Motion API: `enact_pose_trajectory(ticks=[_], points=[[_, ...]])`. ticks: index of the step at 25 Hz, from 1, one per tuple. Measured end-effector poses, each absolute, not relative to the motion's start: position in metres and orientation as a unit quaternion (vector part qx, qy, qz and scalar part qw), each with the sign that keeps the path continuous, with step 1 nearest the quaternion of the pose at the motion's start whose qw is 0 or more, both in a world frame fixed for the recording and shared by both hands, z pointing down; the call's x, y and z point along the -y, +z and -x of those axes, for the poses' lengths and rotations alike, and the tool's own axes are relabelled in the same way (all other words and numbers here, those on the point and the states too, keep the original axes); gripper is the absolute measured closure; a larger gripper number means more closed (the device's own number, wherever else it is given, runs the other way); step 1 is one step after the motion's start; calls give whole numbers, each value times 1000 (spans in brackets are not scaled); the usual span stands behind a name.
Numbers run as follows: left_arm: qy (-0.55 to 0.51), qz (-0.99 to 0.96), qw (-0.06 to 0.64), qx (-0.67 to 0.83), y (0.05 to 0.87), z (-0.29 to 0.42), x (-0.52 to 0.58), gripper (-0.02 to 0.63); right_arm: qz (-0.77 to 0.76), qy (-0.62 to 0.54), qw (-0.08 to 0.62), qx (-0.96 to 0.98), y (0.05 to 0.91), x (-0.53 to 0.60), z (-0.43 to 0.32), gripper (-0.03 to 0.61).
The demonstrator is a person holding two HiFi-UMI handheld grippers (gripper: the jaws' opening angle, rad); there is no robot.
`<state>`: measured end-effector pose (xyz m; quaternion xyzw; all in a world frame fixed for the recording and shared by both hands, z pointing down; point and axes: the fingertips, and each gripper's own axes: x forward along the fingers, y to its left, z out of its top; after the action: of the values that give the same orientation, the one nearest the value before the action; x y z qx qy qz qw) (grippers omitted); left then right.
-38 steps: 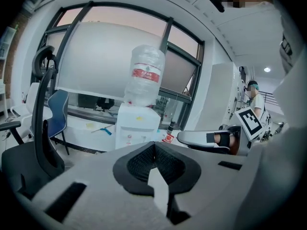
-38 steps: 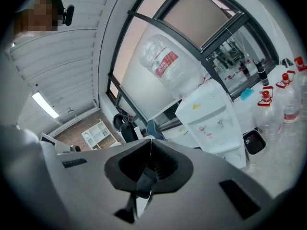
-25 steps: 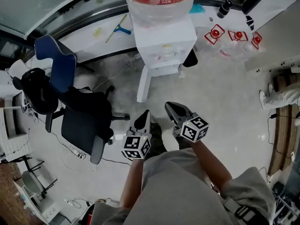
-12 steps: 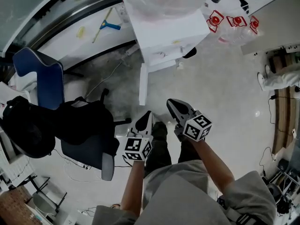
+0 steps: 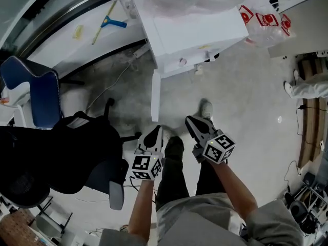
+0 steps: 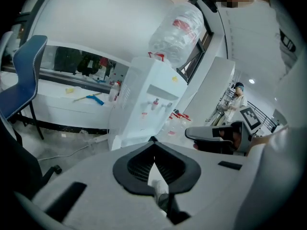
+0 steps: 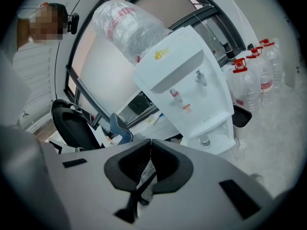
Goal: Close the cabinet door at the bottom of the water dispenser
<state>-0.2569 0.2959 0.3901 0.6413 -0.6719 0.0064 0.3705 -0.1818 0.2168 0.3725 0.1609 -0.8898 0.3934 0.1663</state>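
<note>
Dispenser: white floor-standing water dispenser [image 5: 195, 29] carrying a clear bottle, at the far side of the floor.
Door: white cabinet door [image 5: 156, 94] at its base stands open, swung out toward the near side; the head view shows it edge-on.
Right gripper view only: open lower compartment [image 7: 217, 133].
Left gripper [image 5: 155, 131]: jaws closed, empty, near the door's free edge.
Right gripper [image 5: 192, 121]: jaws closed, empty.
Writing: red bottle label [image 6: 184, 25], unreadable.
</note>
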Motion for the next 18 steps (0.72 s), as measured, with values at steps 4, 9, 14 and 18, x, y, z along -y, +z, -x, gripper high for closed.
enact_pose_trajectory(ticks=[4,9,14,18], points=[[13,-639,362,678,427,267,-287,606,-142,400,180,887,412,-215,190,568],[21,-642,349,682,466,274,-282,606,-101,398,196,890,446,-218,203,568],[40,-657,316,683,484,278,-280,606,-88,398,199,891,459,-220,203,566],[105,-693,287,653,512,278,-284,604,-98,411,201,884,476,-221,193,566]])
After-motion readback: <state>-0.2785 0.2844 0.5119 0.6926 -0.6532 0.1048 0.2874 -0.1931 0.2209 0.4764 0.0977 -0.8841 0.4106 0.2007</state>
